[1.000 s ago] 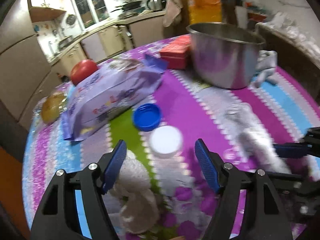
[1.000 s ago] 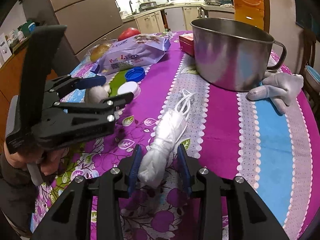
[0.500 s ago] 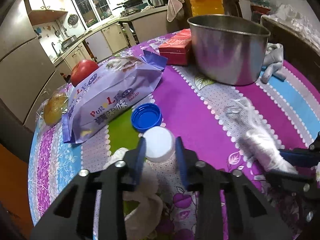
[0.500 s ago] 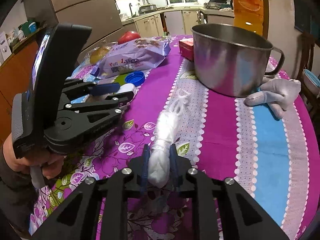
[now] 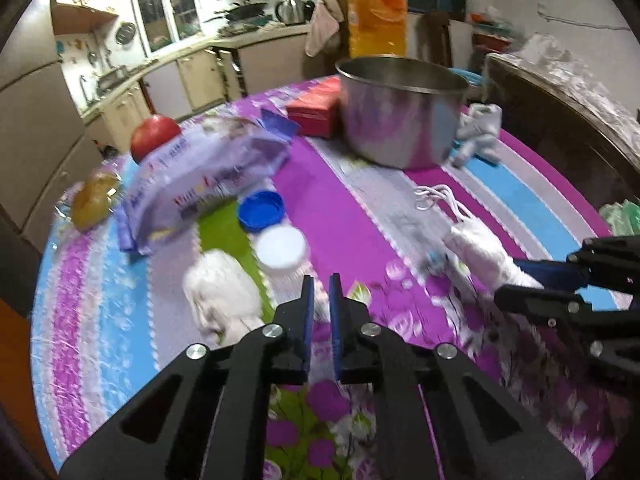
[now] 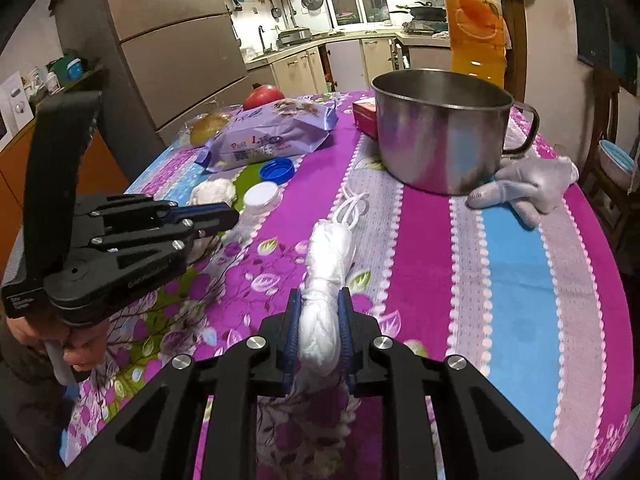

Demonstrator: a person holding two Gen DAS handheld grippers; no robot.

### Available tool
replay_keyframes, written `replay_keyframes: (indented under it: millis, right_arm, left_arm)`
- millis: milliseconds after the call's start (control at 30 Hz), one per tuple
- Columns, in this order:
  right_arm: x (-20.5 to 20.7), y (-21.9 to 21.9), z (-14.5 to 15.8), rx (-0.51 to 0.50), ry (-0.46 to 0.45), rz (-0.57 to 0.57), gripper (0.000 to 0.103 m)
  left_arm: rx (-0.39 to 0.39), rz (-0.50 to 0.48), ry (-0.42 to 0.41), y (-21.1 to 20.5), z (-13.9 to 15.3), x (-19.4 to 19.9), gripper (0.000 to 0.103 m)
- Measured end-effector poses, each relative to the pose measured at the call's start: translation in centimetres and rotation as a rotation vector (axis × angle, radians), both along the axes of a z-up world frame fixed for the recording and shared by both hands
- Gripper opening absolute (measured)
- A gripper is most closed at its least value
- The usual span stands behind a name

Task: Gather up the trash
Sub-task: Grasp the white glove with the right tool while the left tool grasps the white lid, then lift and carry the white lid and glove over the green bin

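My right gripper (image 6: 319,307) is shut on a twisted white plastic bag (image 6: 326,276), whose looped handles lie on the cloth ahead; the bag also shows in the left wrist view (image 5: 482,250). My left gripper (image 5: 319,294) is shut and empty, just short of a white cap (image 5: 281,246) and a blue cap (image 5: 260,210). A crumpled white tissue (image 5: 222,290) lies left of it. In the right wrist view the left gripper (image 6: 224,220) sits beside the white cap (image 6: 261,195), blue cap (image 6: 277,169) and tissue (image 6: 212,191).
A steel pot (image 6: 440,136) stands at the back of the table (image 6: 520,280), with a grey glove (image 6: 524,188) beside it and an orange drink bottle (image 6: 476,20) behind. A purple bread bag (image 6: 272,138), red fruit (image 6: 262,96), wrapped bun (image 6: 208,130) and red box (image 5: 316,110) lie at the back left.
My left gripper closed around the white cap, then drew back shut and empty; the cap stays on the table. My right gripper closed on the white bag and holds it.
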State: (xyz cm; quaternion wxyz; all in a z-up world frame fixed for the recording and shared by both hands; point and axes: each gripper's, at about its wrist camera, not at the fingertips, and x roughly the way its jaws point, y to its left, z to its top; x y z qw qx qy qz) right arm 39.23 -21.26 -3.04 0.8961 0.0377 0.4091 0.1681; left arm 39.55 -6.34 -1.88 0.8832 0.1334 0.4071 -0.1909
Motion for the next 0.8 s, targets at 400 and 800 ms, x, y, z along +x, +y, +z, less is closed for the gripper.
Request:
replay_keyframes:
  millis: [400,800]
  right_arm:
    - [0.5,-0.4,-0.8,0.030,0.011,0.006,0.020]
    - [1.2,0.0,-1.2,0.021,-0.001,-0.006,0.020]
  left_arm:
    - [0.047,0.174,0.006,-0.3,-2.4,3.8,0.059]
    - [0.000,0.192,-0.005,-1.3,-2.5,3.9,0.035]
